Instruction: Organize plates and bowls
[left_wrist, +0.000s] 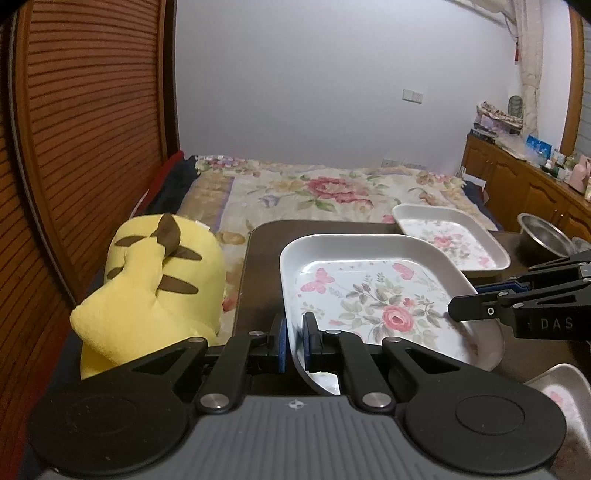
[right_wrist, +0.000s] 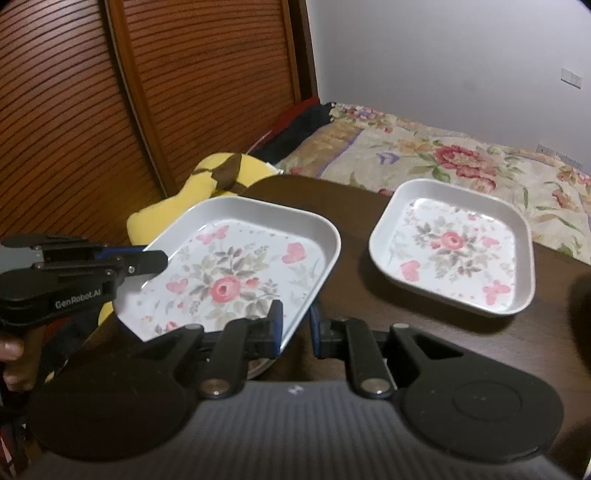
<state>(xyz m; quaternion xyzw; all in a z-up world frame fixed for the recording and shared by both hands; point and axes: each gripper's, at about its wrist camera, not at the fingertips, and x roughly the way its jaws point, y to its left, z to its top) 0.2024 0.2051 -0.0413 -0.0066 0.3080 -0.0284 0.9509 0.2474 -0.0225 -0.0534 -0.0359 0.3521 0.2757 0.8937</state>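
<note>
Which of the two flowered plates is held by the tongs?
The nearer flowered plate, gripped at two rims; the farther flowered plate rests untouched on the table.

Three square flowered plates (left_wrist: 373, 291) (left_wrist: 454, 236) (left_wrist: 561, 395), one metal bowl (left_wrist: 543, 236), one yellow plush toy (left_wrist: 155, 280), two grippers (left_wrist: 294, 343) (right_wrist: 295, 332), one dark table (right_wrist: 443, 343), one bed (left_wrist: 314, 195)

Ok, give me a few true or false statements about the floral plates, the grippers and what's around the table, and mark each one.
1. Both grippers clamp the near white square floral plate. True: left gripper, right gripper.
2. A second floral plate sits on the dark wooden table. True.
3. The yellow plush toy lies in a plate. False: beside the table.
4. The steel bowl is stacked on the held plate. False: it stands apart.
</note>
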